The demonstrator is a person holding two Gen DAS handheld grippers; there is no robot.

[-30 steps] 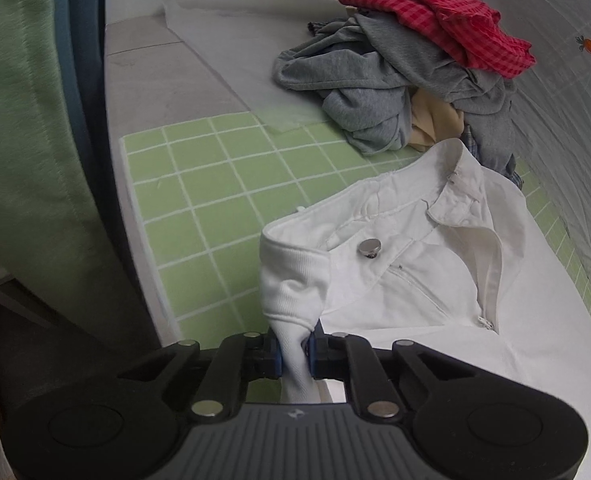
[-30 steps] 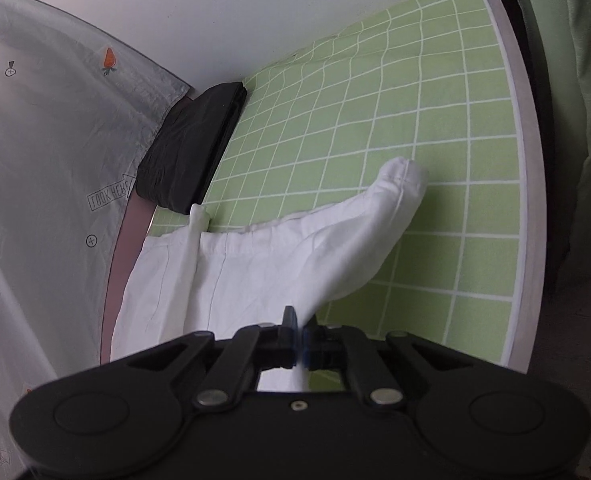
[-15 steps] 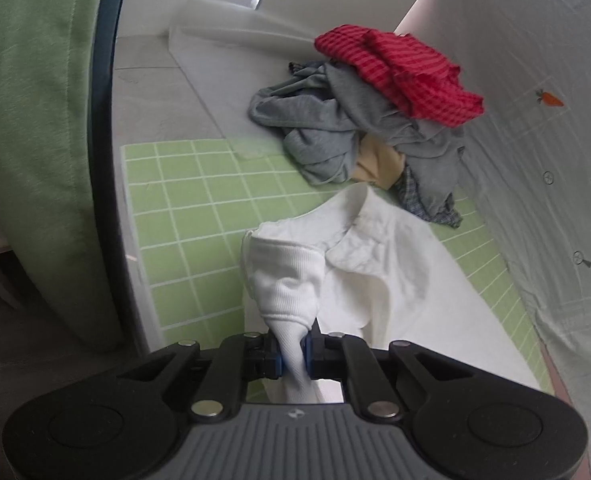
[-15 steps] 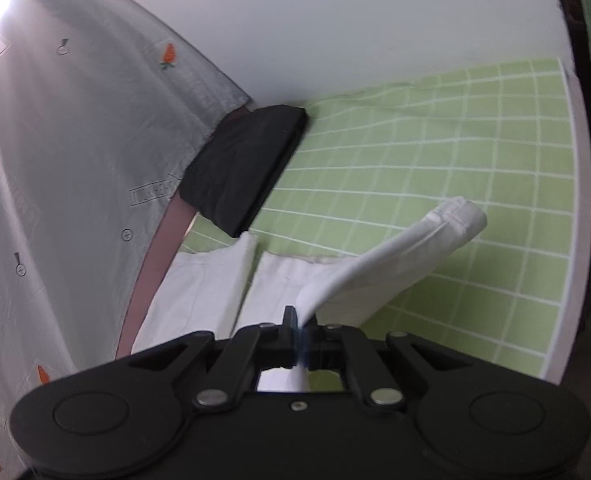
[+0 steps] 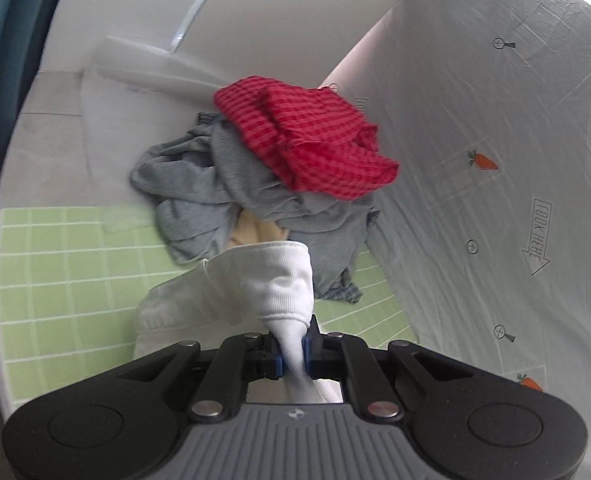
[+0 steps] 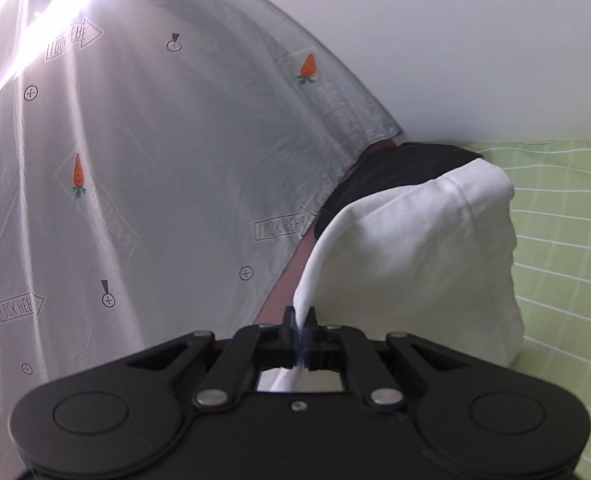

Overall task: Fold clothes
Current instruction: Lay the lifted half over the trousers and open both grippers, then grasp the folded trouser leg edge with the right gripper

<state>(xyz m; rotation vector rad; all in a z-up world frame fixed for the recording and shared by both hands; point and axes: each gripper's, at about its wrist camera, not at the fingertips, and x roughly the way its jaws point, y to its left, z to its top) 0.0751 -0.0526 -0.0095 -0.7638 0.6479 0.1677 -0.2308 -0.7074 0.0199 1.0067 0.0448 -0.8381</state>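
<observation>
- The left tool [image 5: 292, 354] is clenched on a bunched ribbed cuff of the white cotton garment [image 5: 255, 280], the cloth pinched between its blue-padded fingertips [image 5: 278, 362] and rising in a hump just ahead of them.
- The right tool [image 6: 301, 332] grips a thin edge of the same white cotton garment [image 6: 415, 256], which hangs lifted in a broad fold to the right of its fingers.
- Below the cloth lies the green mat with a white grid [image 5: 63, 272], which covers the bed-like surface; part of the garment rests on it near the left tool.
- Straight beyond the left tool sits a heap of clothes: a grey jersey piece [image 5: 223, 184], a cream one peeking under it, and a red checked cloth [image 5: 307, 140] on top, close to the lifted cuff.
- Beyond the right tool, a folded black garment [image 6: 395, 168] lies at the mat's far edge, partly hidden by the white fold.
- A white plastic sheet printed with carrots [image 6: 135, 160] stands along the side.
</observation>
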